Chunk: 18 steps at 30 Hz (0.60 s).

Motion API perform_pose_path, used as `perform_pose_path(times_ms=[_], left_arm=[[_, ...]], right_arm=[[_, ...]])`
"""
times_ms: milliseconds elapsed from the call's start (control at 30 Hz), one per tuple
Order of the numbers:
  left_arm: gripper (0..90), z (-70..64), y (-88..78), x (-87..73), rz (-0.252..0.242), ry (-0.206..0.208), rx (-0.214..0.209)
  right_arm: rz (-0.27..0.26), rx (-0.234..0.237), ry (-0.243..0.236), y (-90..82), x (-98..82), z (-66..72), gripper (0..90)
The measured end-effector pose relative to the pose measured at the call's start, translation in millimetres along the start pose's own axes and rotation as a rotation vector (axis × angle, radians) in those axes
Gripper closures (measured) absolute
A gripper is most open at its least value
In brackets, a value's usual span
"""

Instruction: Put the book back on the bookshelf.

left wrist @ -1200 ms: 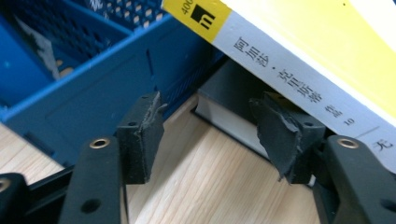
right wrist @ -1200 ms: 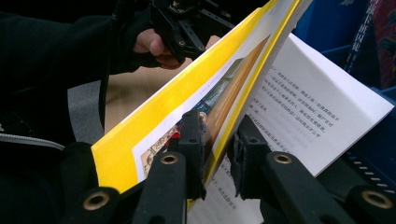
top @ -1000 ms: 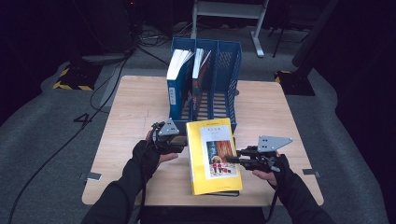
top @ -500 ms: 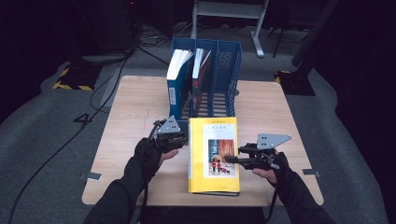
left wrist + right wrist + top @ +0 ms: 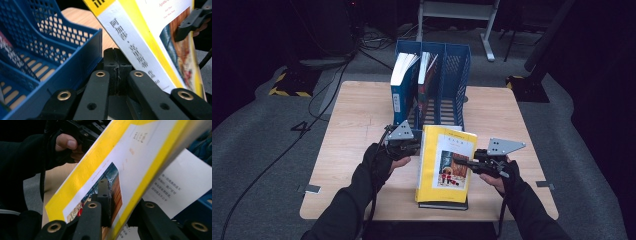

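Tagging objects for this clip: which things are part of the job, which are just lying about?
In the job: yellow book, clamped by right gripper; left gripper, shut beside its spine; blue file rack.
Lying about: dark book beneath; racked books; floor cables.

The yellow book (image 5: pixel 140 47) has a white spine printed with black Chinese characters running down it, "阿加莎·克里斯蒂" as far as they can be made out. Its front cover carries small red lettering near the top that seems to begin "Agatha", too blurred to confirm. An inside page (image 5: pixel 172 192) shows lines of small Chinese print, too blurred to read. The blue-spined book (image 5: pixel 398 100) in the blue file rack (image 5: pixel 459 85) bears a white label, illegible.
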<state>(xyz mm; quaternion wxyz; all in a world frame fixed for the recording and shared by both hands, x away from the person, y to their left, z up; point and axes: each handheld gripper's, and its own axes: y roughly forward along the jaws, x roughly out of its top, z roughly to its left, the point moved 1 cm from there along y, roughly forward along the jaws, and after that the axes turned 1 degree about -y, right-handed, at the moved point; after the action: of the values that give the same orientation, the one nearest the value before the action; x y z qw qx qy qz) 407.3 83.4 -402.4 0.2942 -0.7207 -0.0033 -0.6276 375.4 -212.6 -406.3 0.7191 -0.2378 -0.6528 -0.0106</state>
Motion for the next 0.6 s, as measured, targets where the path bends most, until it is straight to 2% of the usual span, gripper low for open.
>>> perform_pose_path(times_ms=[167,233,400,567,600], left_arm=[[89.5,1.2,-0.3,7.8,-0.025,-0.002,0.002],[89.4,3.6,-0.1,9.5,-0.041,-0.015,-0.004],[89.4,7.7,-1.9,14.8,-0.068,-0.023,0.005],[85.5,1.3,-6.9,20.5,-0.091,-0.006,0.012],[85.1,1.3,-6.9,20.5,-0.091,-0.006,0.012]], right_arm=[[-0.014,-0.057,-0.043,-2.8,6.4,2.2,81.3],[-0.024,-0.086,-0.056,-3.0,8.5,2.5,82.1],[-0.041,-0.146,-0.09,1.0,12.7,1.4,82.4],[-0.066,-0.198,-0.153,-2.3,13.5,10.4,83.0],[-0.066,-0.198,-0.153,-2.3,13.5,10.4,83.0]])
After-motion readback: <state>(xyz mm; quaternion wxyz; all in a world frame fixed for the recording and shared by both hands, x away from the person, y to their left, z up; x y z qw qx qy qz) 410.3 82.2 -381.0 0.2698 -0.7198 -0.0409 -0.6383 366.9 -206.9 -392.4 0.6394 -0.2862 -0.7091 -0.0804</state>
